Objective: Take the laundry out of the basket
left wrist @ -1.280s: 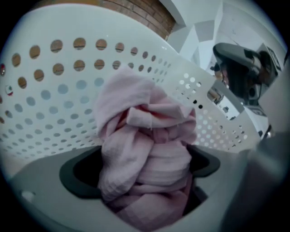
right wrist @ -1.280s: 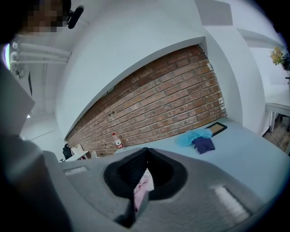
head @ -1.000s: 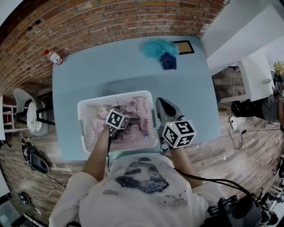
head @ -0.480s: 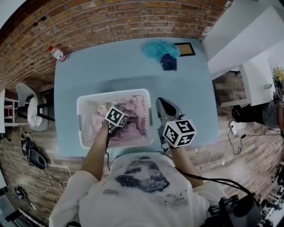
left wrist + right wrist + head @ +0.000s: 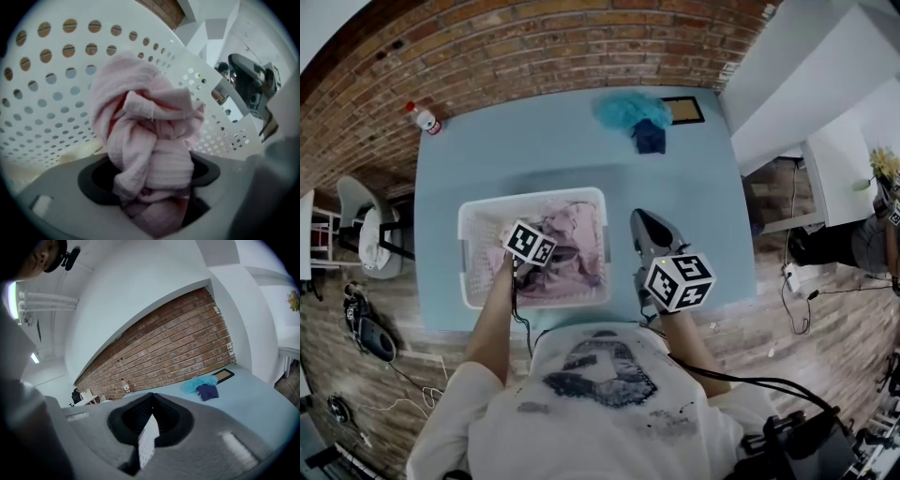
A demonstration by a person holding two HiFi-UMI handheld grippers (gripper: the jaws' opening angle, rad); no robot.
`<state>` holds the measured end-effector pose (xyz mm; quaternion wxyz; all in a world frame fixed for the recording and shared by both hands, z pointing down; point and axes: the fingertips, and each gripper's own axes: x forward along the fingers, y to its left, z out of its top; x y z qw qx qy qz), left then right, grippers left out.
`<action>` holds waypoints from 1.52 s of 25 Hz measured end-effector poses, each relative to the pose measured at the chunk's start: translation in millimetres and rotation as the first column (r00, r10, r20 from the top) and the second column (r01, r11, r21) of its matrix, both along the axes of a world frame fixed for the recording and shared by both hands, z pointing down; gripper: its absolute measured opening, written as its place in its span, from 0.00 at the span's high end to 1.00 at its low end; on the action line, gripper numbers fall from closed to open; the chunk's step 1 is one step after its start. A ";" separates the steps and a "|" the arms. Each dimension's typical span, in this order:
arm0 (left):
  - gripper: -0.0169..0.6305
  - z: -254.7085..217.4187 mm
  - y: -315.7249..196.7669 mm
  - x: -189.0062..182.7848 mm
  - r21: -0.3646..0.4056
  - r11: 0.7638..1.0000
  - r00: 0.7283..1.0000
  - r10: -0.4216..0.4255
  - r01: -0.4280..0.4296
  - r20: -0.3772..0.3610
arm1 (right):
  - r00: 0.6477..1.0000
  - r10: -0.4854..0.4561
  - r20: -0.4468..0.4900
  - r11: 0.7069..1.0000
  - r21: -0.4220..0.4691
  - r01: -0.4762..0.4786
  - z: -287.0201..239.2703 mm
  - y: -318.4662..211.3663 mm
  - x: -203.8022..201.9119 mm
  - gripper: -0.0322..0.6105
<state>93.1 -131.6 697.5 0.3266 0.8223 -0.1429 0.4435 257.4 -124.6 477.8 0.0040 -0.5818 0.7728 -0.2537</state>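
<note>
Left tool [image 5: 151, 190], in the basket [image 5: 476, 281] at centre left of the head view, is closing around a bunched pink garment [image 5: 147, 136]. Right tool [image 5: 149, 401] shut, empty. Risk: a bite on loose folds may slip; tangled laundry could drag the basket.

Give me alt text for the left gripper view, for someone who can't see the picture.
A bunch of pink cloth fills the middle of the picture, standing between the jaws of the left gripper, which are closing on it. Behind it curves the white wall of the basket, dotted with round holes.
</note>
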 end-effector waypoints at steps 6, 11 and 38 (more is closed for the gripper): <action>0.33 -15.8 0.7 1.2 0.033 0.999 0.999 -0.023 0.024 -0.028 | 1.000 0.000 0.013 1.000 0.009 0.000 -4.3 0.8 5.6 0.95; 0.33 -43.0 -3.9 -1.2 0.080 0.995 0.995 -0.048 0.055 -0.086 | 0.999 -0.032 0.025 0.999 0.013 0.031 -4.8 -6.1 -7.8 0.95; 0.34 -204.0 -24.9 -50.7 0.305 0.900 0.889 -0.164 0.312 -0.427 | 0.999 -0.034 0.009 0.997 0.064 0.033 -36.2 3.3 -93.6 0.95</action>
